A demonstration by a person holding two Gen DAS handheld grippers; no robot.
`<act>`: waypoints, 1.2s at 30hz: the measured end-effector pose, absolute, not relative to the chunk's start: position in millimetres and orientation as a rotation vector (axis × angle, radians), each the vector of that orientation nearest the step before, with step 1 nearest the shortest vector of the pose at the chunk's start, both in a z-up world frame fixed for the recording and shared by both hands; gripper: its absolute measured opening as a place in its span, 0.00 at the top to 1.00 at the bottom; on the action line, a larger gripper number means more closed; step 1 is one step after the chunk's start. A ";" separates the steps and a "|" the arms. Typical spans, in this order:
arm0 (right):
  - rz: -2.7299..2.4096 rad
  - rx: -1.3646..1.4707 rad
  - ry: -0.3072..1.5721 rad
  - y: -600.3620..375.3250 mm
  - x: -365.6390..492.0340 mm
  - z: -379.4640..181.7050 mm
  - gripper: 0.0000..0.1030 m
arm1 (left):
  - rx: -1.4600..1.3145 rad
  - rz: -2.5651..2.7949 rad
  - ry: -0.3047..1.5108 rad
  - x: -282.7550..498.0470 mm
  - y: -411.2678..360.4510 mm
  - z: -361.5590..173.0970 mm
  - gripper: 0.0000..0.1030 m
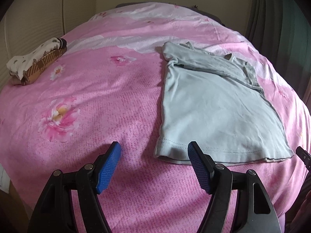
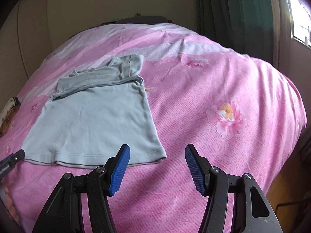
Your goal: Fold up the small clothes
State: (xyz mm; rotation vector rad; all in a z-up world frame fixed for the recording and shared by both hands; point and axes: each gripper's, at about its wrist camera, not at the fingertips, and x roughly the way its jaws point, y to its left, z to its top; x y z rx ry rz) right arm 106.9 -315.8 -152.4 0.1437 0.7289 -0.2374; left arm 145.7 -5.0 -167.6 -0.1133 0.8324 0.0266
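The shirt lies on the bed, its top folded down. Both the left gripper and the right gripper gape empty at its hem; the folded pile looks done.

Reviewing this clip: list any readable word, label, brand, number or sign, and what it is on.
Left tongs: white lettering on the body at the right wrist view's left edge, too small and cut off to read.
Light blue shirt, pink bedspread, folded clothes: no text visible.
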 end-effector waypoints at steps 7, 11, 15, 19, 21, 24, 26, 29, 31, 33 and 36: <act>-0.246 0.176 0.743 -328.3 111.7 -159.9 0.42 | -0.150 0.029 0.858 149.2 -1.2 -173.2 0.40; -0.229 0.202 0.764 -331.4 118.4 -164.4 0.47 | -0.142 0.031 0.864 150.1 -3.4 -175.3 0.40; -0.220 0.212 0.791 -332.0 121.9 -172.0 0.48 | -0.136 0.027 0.875 152.2 -2.9 -178.6 0.40; -0.215 0.238 0.820 -335.6 124.3 -179.4 0.48 | -0.141 0.025 0.875 151.7 -4.0 -179.0 0.42; -0.205 0.255 0.822 -336.0 124.4 -181.0 0.51 | -0.137 0.016 0.874 151.1 -6.1 -179.4 0.48; -0.184 0.254 0.821 -334.0 125.4 -181.1 0.60 | -0.128 0.011 0.870 150.1 -8.1 -179.2 0.53; -0.174 0.256 0.814 -333.0 125.5 -179.8 0.63 | -0.131 0.013 0.867 151.0 -7.1 -178.5 0.53; -0.193 0.245 0.786 -334.0 125.3 -175.1 0.63 | -0.134 0.018 0.865 153.5 -5.4 -177.9 0.53; -0.200 0.230 0.768 -334.6 125.7 -171.6 0.63 | -0.127 0.020 0.862 154.5 -5.8 -177.8 0.52; -0.203 0.205 0.749 -333.3 126.9 -168.3 0.63 | -0.122 0.019 0.860 154.8 -6.3 -177.9 0.52; -0.169 0.180 0.744 -327.7 131.0 -167.4 0.63 | -0.124 0.015 0.859 154.5 -5.4 -179.0 0.52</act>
